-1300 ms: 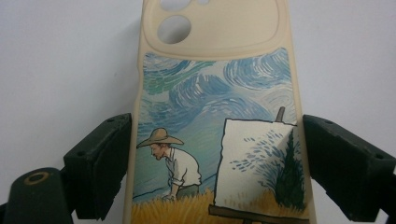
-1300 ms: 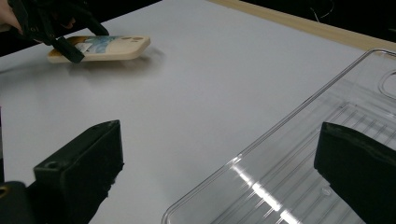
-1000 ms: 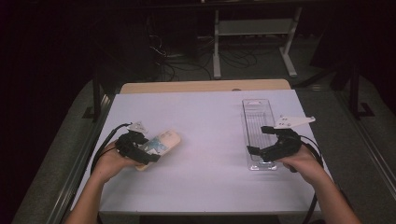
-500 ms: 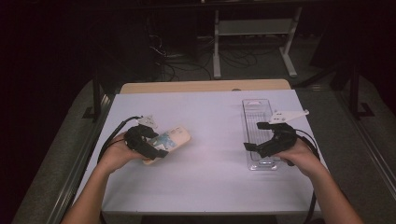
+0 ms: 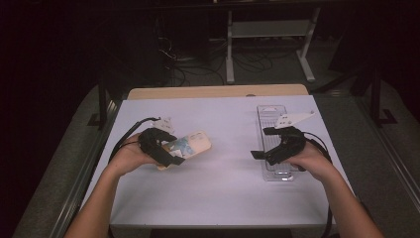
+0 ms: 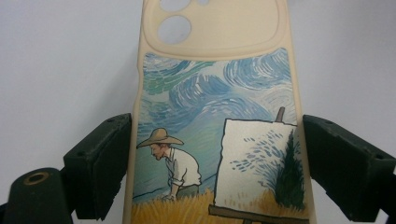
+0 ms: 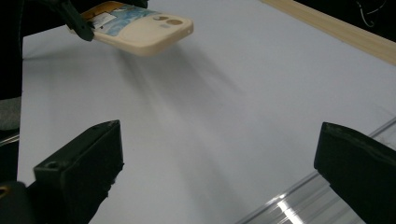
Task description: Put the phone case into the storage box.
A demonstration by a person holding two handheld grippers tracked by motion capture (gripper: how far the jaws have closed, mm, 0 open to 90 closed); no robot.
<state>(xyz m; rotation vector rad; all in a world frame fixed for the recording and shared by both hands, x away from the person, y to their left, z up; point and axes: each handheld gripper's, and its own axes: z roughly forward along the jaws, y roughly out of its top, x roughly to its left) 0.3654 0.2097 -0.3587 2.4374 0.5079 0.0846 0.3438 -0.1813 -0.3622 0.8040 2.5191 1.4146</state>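
Left side first: from the high view we see the left gripper (image 5: 171,157) clamped on a phone case (image 5: 190,145), held over the left half of the bench (image 5: 218,193), with the case's free end pointing toward the middle. The left hand (image 5: 130,157) wraps the gripper body and a black cable (image 5: 126,139) loops off behind it.

The left gripper view gives us detail the high view can't: the case (image 6: 215,121) is cream, smooth and looks rubbery, with rounded corners, a raised camera panel and round lens cutouts at the far end. It carries a printed painting: blue swirling sky, a figure in a straw hat, an easel in a yellow field. Both black jaws press its long edges, roughly mid-length.

The right gripper view adds that the case (image 7: 140,25) hangs clear of the surface, shadow below it, slightly tilted.

The bench top is flat, matte, pale lavender-white, with a light wood strip (image 5: 218,91) along the far edge.

Right side: the right gripper (image 5: 265,144) has its jaws wide apart, nothing between them, held by the right hand (image 5: 309,161) over a long, narrow, clear plastic tray (image 5: 271,116) lying lengthwise. A grey three-cornered plate (image 5: 294,119) sits on top of the gripper. In its own view, a glossy transparent edge of the tray (image 7: 299,200) shows bottom right.
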